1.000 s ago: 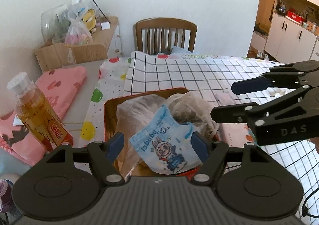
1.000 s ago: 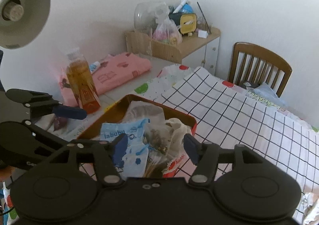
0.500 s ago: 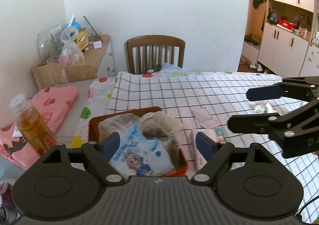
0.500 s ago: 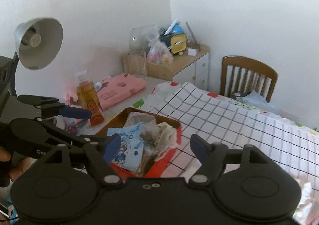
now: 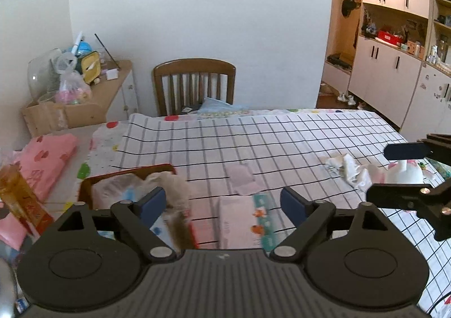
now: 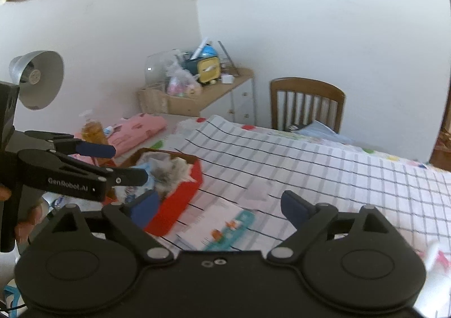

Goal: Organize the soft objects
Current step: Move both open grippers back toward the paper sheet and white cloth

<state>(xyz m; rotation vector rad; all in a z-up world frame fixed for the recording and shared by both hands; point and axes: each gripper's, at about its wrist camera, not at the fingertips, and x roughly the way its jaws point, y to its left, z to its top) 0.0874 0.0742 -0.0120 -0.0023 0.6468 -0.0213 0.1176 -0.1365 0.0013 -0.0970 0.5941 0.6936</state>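
A red tray (image 6: 183, 194) holds soft packets and crumpled bags (image 6: 166, 170); it also shows in the left wrist view (image 5: 126, 173). A pink tissue pack (image 5: 239, 222) lies right of the tray on the checked cloth. My left gripper (image 5: 222, 202) is open and empty, raised above the tray and the pack. My right gripper (image 6: 220, 205) is open and empty, raised over the pack (image 6: 217, 226). A crumpled white cloth (image 5: 346, 167) and a pink-white plush (image 5: 403, 174) lie at the right. A flat pink packet (image 5: 241, 178) lies mid-table.
An orange drink bottle (image 5: 17, 194) stands left of the tray beside folded pink cloth (image 5: 48, 160). A wooden chair (image 5: 194, 84) stands at the far table edge. A cluttered side cabinet (image 5: 84, 92) is at the back left. A desk lamp (image 6: 36, 80) hangs at the left.
Both grippers have pulled up and back from the tray, so it looks smaller and lower. The left view has swung right, bringing in the tissue pack, cloth and plush.
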